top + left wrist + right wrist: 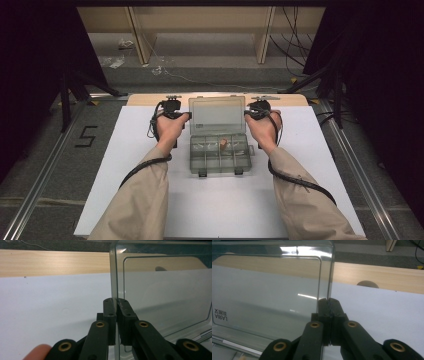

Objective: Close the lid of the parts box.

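Two grippers hold the clear lid (217, 115) of a compartment box (220, 159) that sits mid-table on the white sheet (150, 200). Lid stands raised, hinged at the far side of the tray. Left gripper (116, 302): jaws closed thin on the lid's left edge, the plastic wall running between them. Right gripper (328, 302): jaws likewise pinched on the lid's right edge. Tray holds a small tan piece (223, 145) in a middle compartment; other contents are too faint to name.

Risks, as judged: both grips sit on a narrow rim, so a slight twist of either hand could let the lid slip out and drop. Uneven motion between hands could rack the lid and strain the hinge. Pulling on the lid could drag or tip the light tray and spill the tan piece.
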Demonstrator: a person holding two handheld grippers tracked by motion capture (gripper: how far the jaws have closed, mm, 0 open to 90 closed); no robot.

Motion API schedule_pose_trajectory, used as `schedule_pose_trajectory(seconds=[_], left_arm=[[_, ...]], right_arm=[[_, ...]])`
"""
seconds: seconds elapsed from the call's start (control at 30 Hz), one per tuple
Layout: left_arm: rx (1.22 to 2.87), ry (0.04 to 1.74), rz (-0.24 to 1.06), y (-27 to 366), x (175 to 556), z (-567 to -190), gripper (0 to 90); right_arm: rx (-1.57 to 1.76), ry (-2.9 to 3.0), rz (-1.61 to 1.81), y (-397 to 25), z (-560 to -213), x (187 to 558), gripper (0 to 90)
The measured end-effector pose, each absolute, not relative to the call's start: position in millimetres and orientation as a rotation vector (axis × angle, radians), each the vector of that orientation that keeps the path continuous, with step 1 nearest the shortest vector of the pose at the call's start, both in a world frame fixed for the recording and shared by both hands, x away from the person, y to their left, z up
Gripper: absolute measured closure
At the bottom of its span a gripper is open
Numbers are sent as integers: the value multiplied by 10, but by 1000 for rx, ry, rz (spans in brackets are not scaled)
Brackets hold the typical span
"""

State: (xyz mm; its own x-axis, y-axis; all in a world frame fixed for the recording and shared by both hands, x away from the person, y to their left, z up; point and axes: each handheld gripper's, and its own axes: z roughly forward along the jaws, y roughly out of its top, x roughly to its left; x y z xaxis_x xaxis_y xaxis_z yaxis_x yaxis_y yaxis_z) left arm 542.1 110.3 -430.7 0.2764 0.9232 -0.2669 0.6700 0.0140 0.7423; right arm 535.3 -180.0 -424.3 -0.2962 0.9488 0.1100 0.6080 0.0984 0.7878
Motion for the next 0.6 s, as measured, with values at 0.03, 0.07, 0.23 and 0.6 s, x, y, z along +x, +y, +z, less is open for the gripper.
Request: schedule_pose_trajectory(seconds=[0.03,0.07,0.23,0.6], left_arm=[[1736,1454,400,1098,5412,-4301,852],[1743,1446,407,1094,5404,-4295,851],[1745,1421,416,1095,5369,-4280,851],[1744,1359,446,1083,5311,-4264,853]], right_arm=[[1520,1955,1065,-1804,-4241,5347,900],[1520,1955,1067,-1808,-4241,5344,900],[1513,1963,1079,-1839,-4244,5334,892],[1419,1957,1126,-1878,-4070,5441,809]])
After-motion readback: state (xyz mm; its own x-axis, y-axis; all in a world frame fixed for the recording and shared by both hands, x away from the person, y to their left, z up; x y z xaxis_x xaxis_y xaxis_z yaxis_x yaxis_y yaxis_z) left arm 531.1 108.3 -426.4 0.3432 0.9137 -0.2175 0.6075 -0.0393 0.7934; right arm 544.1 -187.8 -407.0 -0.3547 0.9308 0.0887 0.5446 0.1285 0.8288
